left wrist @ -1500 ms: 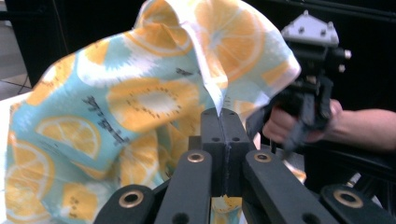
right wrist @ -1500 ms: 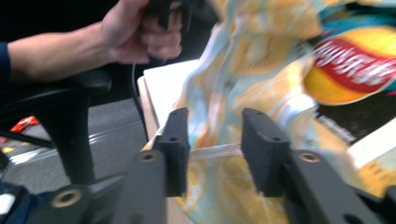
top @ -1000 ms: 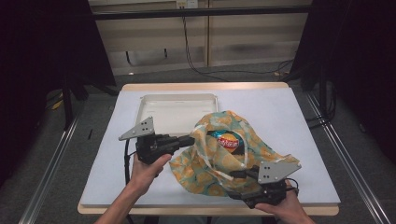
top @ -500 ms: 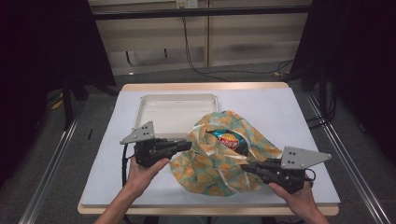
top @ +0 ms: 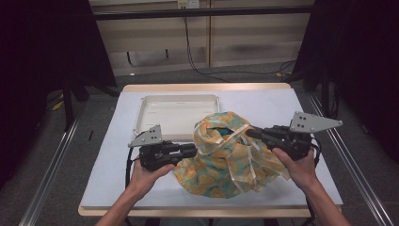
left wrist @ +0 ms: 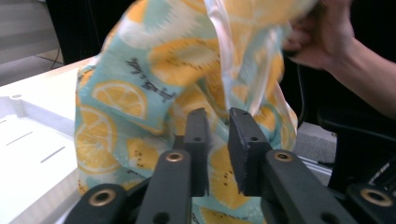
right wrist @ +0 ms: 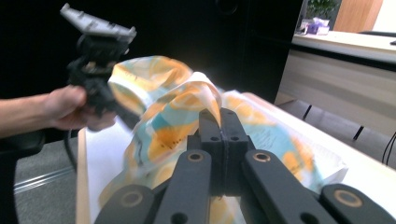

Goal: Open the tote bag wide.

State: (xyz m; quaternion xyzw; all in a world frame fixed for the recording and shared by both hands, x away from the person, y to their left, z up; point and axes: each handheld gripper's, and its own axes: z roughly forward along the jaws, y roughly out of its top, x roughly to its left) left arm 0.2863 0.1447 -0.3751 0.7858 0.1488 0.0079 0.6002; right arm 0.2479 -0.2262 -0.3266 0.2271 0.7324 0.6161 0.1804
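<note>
One teal cloth bag (top: 226,160) printed with orange slices, crumpled and translucent at its handles, lies mid-table just before one white tray (top: 176,113), the right gripper (top: 251,134) clamped on a lifted handle, the left gripper (top: 194,150) jaws narrowly parted, having just opened, cloth between them.

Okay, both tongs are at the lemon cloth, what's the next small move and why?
Probably close the left tongs back on the cloth. Their jaws have just been opening, with a gap showing and cloth behind it, while the right tongs are shut on a cloth edge, lifting it. Pulling one-sided may drag the bundle.
</note>
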